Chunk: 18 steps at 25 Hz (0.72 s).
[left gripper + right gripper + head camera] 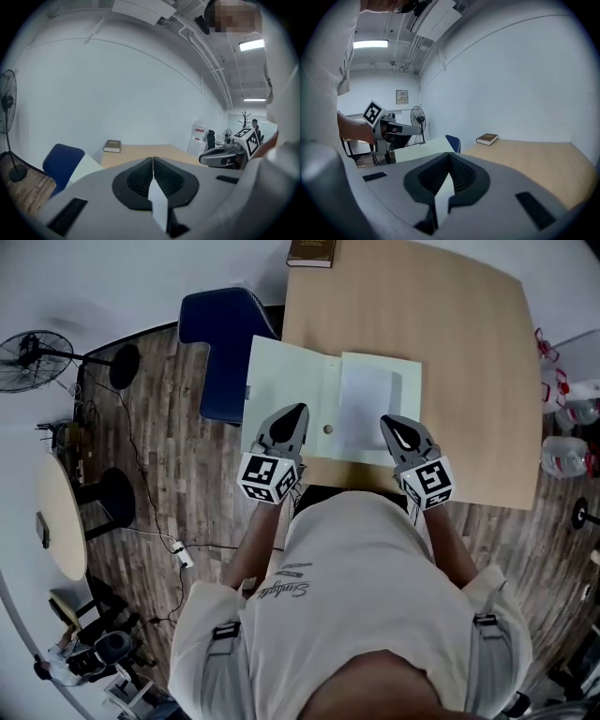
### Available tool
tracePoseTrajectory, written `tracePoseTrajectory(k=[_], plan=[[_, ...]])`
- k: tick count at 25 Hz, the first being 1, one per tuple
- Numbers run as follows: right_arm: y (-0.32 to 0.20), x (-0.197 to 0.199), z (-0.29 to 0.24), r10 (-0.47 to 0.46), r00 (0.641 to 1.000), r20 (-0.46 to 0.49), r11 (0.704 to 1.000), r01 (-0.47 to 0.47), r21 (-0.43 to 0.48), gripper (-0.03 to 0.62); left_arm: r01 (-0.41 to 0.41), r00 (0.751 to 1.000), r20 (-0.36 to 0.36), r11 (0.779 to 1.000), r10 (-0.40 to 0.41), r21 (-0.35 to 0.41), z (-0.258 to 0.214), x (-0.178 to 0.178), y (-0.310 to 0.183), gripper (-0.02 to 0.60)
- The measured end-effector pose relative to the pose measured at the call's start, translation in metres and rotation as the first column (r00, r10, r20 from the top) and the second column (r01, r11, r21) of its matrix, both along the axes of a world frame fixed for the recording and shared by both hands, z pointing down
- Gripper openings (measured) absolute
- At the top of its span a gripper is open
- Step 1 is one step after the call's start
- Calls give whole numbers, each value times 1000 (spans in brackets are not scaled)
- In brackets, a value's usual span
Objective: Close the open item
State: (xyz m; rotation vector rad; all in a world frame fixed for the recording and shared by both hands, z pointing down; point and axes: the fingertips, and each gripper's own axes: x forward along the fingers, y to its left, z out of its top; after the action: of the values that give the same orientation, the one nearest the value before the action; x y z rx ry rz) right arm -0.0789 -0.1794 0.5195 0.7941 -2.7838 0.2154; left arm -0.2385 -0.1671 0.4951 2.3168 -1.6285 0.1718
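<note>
Both claws were clamped on the near edge of the open folder [281, 376] on the table [459, 334]: left gripper [292, 416] on its overhanging left flap, right gripper [394, 426] on the right. I reckoned swinging the left flap over, right side pinned flat, was best.

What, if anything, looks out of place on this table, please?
The open folder lies with its left flap past the left edge of the table, unsupported over the blue chair. Nothing looks spilled or damaged.

No legible text anywhere
</note>
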Motion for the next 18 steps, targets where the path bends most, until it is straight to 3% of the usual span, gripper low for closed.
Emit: tracePoseTrajectory(k=[5, 10, 18], plan=[[-6, -15, -5, 53, 998, -17, 998, -53, 26, -6, -36, 999, -5, 999, 36, 16, -2, -25, -9, 14], [-4, -19, -2, 131, 991, -40, 991, -129, 44, -6, 20, 1000, 0, 1000, -20, 12, 2, -83, -4, 15], [3, -30, 1, 152, 986, -66, 988, -149, 50, -6, 79, 996, 33, 996, -78, -35, 28, -155, 9, 15]])
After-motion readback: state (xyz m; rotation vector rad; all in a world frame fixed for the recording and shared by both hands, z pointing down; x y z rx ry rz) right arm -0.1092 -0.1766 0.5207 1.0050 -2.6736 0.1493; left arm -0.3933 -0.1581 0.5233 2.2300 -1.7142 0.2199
